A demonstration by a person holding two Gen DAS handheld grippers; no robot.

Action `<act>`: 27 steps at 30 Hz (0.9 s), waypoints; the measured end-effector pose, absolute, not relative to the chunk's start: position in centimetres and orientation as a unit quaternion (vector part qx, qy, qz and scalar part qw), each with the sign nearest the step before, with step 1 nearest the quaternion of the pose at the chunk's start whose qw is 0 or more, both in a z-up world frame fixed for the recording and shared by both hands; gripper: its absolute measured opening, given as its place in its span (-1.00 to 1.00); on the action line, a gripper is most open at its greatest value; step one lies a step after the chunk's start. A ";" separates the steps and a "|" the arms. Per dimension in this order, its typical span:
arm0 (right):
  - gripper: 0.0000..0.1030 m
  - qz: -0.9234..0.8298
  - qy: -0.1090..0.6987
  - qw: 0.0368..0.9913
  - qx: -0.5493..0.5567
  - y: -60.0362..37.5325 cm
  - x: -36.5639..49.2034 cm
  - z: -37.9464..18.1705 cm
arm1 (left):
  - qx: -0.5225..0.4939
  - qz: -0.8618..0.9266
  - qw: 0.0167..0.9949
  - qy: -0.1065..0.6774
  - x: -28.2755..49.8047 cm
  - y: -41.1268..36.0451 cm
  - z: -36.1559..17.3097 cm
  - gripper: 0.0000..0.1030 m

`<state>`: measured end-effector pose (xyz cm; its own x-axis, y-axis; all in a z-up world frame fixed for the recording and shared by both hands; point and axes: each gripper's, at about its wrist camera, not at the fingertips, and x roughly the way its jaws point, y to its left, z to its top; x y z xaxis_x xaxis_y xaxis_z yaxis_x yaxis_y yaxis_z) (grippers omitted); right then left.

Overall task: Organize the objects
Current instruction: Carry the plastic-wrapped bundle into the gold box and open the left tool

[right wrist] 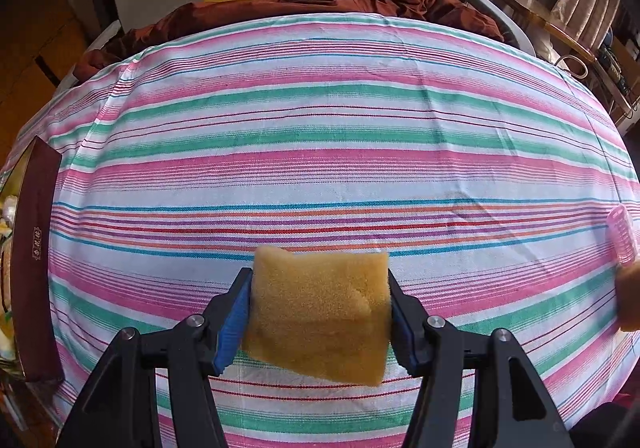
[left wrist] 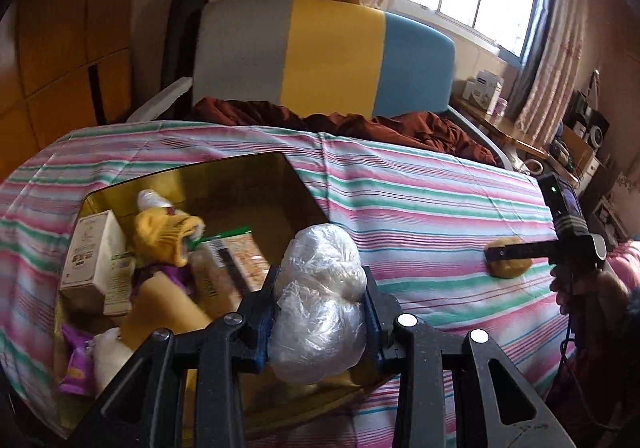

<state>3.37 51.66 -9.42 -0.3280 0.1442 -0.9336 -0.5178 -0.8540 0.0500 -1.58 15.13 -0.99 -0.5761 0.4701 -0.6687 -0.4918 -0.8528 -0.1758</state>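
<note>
My left gripper [left wrist: 320, 312] is shut on a clear plastic bag [left wrist: 320, 300] of white stuff and holds it over the right edge of an open box [left wrist: 256, 172] with a gold inside. The box holds a yellow glove [left wrist: 168, 236], a white carton [left wrist: 92, 252], a purple packet [left wrist: 76, 364] and other items. My right gripper [right wrist: 320, 320] is shut on a yellow sponge [right wrist: 320, 312] just above the striped sheet [right wrist: 320, 128]. It also shows in the left wrist view [left wrist: 508, 254], to the right of the box.
The box's dark red side [right wrist: 36, 260] shows at the left in the right wrist view. A pink hair roller [right wrist: 622, 236] lies at the right edge. A rumpled brown blanket [left wrist: 360, 124] and a striped headboard [left wrist: 328, 56] lie beyond the sheet. A cluttered side table [left wrist: 500, 120] stands right.
</note>
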 end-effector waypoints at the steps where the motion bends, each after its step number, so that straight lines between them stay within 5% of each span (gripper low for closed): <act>1: 0.19 0.796 0.172 0.208 -0.541 51.6 3.4 -9.4 | -0.377 0.889 0.260 0.000 -2.1 13.7 -1.0 -0.29; 9: 0.19 0.797 0.157 0.209 -0.545 51.5 3.4 -9.3 | -0.405 0.887 0.217 -0.053 -2.7 5.8 -2.5 -0.29; 18: 0.19 0.798 0.147 0.212 -0.544 50.9 3.6 -9.0 | -0.432 0.864 0.259 -0.005 -2.0 10.8 -5.5 -0.26; 25: 0.18 0.810 0.132 0.195 -0.537 49.2 3.3 -8.4 | -0.435 0.863 0.259 0.001 -2.2 11.4 -6.2 0.21; 27: 0.18 0.814 0.122 0.184 -0.537 48.0 3.0 -8.2 | -0.431 0.866 0.254 -0.002 -2.0 10.9 -6.0 0.21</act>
<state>3.01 48.02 -8.16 -0.3565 0.1689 -0.9189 -0.4305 -0.9026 0.0011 -2.04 10.86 -6.04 -0.5000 0.4420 -0.7448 -0.4389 -0.8707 -0.2220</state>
